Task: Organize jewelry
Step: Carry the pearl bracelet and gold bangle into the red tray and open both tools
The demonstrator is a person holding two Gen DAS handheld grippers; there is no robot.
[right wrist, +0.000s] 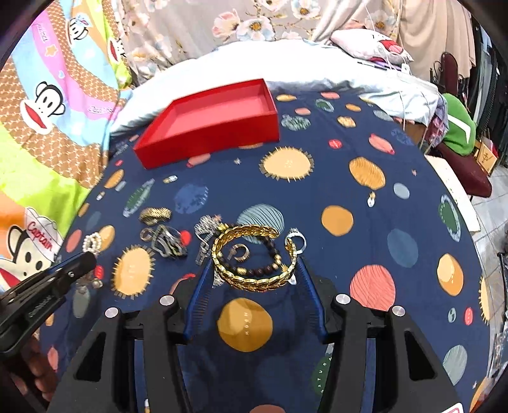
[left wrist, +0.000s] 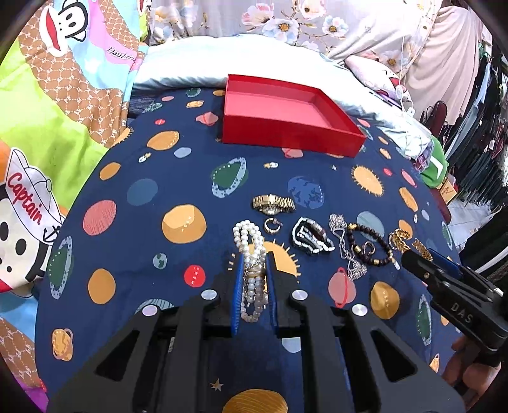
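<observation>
Navy planet-print bedsheet (left wrist: 133, 190) spread across a bed, cartoon-monkey quilt (left wrist: 47, 104) at left, floral curtain (left wrist: 285, 19) behind, clothes rack (left wrist: 485, 133) and tiled floor (left wrist: 466, 209) at right.

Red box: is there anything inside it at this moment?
Nothing shows inside the red box; both views show only its bare pink floor. The strip just behind the near wall is hidden. The pearl bracelet and gold bracelet sit in the grippers, outside it.

Both fisheye views sit just behind their own hand-held gripper, tilted steeply down and forward over the bed (left wrist: 133, 197), close to it. Both share the red tray (left wrist: 285, 111) (right wrist: 209, 120) at the far end (each also catches the other gripper sideways).
</observation>
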